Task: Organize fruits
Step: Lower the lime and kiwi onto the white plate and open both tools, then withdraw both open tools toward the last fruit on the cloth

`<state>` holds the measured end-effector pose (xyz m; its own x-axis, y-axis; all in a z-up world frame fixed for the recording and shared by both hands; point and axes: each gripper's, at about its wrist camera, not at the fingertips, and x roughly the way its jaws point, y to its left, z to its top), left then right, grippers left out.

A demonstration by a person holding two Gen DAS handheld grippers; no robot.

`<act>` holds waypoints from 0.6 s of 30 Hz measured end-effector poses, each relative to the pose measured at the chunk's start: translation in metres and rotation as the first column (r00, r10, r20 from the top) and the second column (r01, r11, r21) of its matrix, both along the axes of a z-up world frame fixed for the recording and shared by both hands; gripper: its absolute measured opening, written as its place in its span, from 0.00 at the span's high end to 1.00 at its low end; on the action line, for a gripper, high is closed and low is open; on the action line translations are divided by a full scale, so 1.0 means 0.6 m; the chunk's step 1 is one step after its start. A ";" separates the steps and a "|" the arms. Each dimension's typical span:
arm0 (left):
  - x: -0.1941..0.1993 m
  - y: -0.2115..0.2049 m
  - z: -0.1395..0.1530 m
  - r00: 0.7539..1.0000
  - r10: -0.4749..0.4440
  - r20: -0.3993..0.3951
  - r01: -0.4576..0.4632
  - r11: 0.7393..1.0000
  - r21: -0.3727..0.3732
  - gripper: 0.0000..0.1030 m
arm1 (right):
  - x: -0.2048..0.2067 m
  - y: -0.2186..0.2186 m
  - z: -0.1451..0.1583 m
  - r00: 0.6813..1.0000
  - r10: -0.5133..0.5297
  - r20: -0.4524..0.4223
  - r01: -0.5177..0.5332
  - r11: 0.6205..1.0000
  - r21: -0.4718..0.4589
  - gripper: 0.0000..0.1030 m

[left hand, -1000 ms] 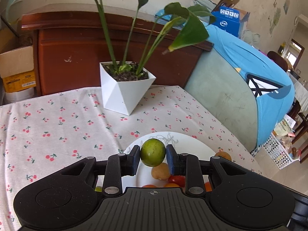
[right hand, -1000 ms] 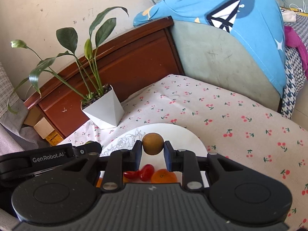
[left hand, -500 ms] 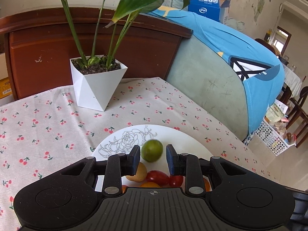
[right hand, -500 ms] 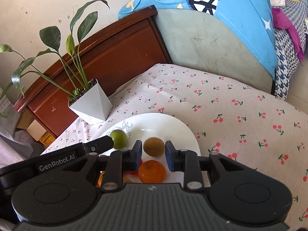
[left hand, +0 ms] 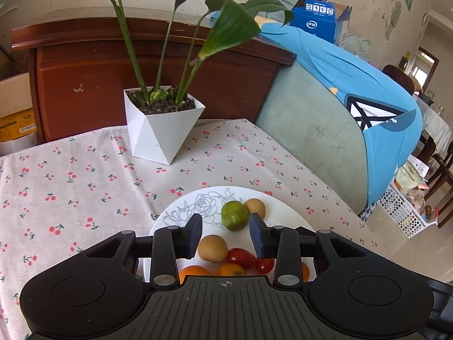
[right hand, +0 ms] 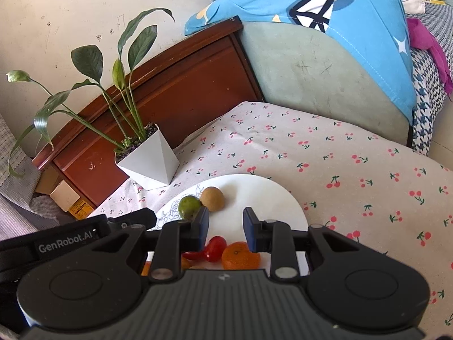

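Lying on plate (left hand: 286, 212), green fruit (left hand: 234, 215) seemingly beyond left hand-held gripper (left hand: 225, 236).

- Left wrist cam sits close above the plate (left hand: 286, 212), facing the plant pot (left hand: 161, 130).
- Right wrist cam looks from probably slightly further right; both share plate (right hand: 271, 195) and pot (right hand: 150, 158).

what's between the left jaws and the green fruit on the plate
Nothing visible. The left gripper is open, and the green fruit lies on the white plate just beyond its jaws, touching a brown fruit on its far side.
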<state>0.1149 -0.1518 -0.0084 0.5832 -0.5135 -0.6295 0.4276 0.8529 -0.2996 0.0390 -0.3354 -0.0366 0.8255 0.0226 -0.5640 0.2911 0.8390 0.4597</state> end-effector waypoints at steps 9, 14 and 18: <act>-0.003 0.082 0.034 0.994 0.109 0.003 -0.109 0.994 -0.002 0.64 | 0.002 0.043 0.012 0.993 0.110 0.033 -0.108 0.993 -0.037 0.73; -0.007 0.125 0.036 0.984 0.176 -0.008 -0.176 0.984 -0.006 0.64 | 0.002 0.076 0.017 0.979 0.197 0.054 -0.193 0.979 -0.071 0.72; -0.013 0.150 0.031 0.977 0.210 -0.022 -0.210 0.978 -0.002 0.64 | 0.003 0.104 0.016 0.961 0.270 0.062 -0.264 0.961 -0.081 0.73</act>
<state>0.1073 -0.0616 0.0102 0.6648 -0.3838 -0.6409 0.2324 0.9216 -0.3108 0.0405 -0.2733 -0.0271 0.8333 0.2095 -0.5116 0.0204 0.9131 0.4072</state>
